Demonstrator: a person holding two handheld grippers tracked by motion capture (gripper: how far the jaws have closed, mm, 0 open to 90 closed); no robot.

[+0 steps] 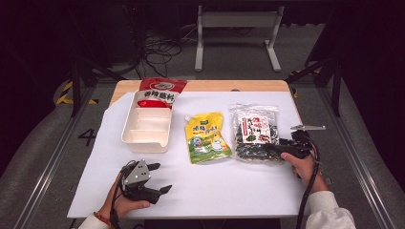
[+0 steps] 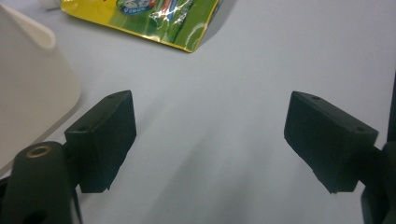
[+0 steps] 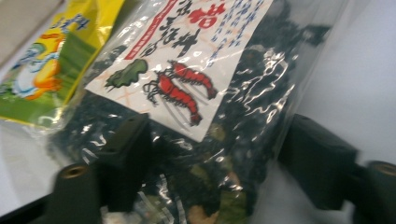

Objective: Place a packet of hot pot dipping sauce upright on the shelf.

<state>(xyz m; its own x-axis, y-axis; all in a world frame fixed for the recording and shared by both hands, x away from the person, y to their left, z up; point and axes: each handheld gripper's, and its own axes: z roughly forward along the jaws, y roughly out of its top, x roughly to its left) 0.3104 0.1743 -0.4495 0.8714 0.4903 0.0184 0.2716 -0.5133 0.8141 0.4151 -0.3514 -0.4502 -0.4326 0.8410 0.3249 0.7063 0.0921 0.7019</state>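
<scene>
A clear bag of dark dried seaweed with a shrimp label lies at the right of the white sheet. My right gripper reaches its near edge from the right. In the right gripper view the bag lies between the spread jaws of this gripper; one jaw overlaps the plastic and the other stands beside its edge, not pressing. A yellow-green spouted pouch lies flat in the middle. My left gripper rests near the front left, open with only bare sheet between its fingers.
A white divided tray stands at the left, with a red packet propped in its far end. The tray's wall and the pouch's corner lie ahead of the left gripper. The white sheet covers the wooden table.
</scene>
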